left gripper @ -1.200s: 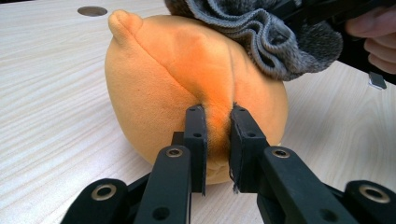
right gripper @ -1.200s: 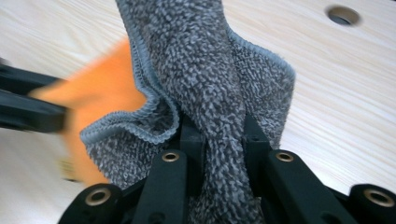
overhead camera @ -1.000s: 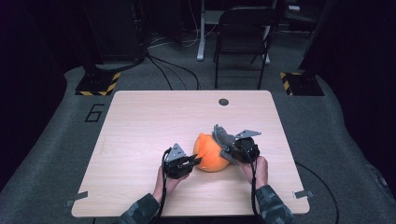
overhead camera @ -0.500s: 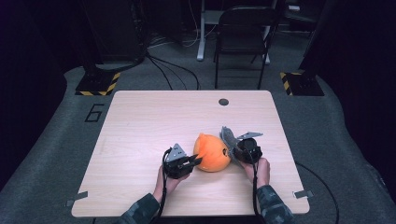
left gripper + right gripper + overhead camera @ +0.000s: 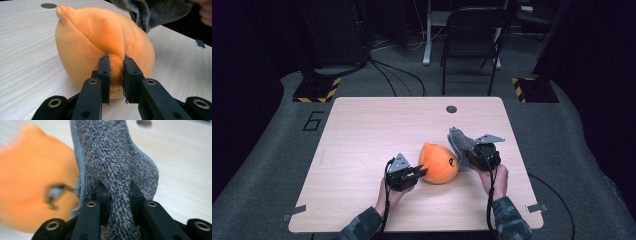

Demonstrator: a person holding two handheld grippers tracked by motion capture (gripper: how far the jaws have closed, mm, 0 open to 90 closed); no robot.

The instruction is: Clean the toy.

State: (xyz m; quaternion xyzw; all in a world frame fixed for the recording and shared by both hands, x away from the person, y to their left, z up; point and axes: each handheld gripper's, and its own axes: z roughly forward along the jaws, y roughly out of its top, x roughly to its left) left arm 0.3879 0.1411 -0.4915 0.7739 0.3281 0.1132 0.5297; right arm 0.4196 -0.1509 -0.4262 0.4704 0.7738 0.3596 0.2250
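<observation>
- Orange plush toy (image 5: 439, 164) on the wooden table (image 5: 362, 130), toward the near edge and a little right of centre, between the two grippers.
- Left gripper (image 5: 418, 173) just left of the plush, jaws nearly closed on a pinched fold of its orange fabric (image 5: 116, 67); fold visibly squeezed between the two black jaws in the left gripper view.
- Right gripper (image 5: 473, 155) just right of the plush, jaws clamped on a grey terry cloth (image 5: 117, 167); cloth standing up out of the jaws, upper edge leaning toward the plush.
- Key relation: cloth immediately right of the plush, close against its right flank; actual contact hard to confirm, since the right gripper view blurs the orange body.
- Plush's pointed tip (image 5: 64, 11) aimed away from the person; long axis roughly front to back, slightly tilted.
- Right hand nearer the cloth side, left hand anchoring the toy; any wiping or wrapping stroke likely to travel leftward from the right gripper across the plush.
- Compared with a second ago: cloth and right gripper drawn slightly rightward and off the plush's top, with more of the orange surface exposed; left gripper and plush in much the same place.
</observation>
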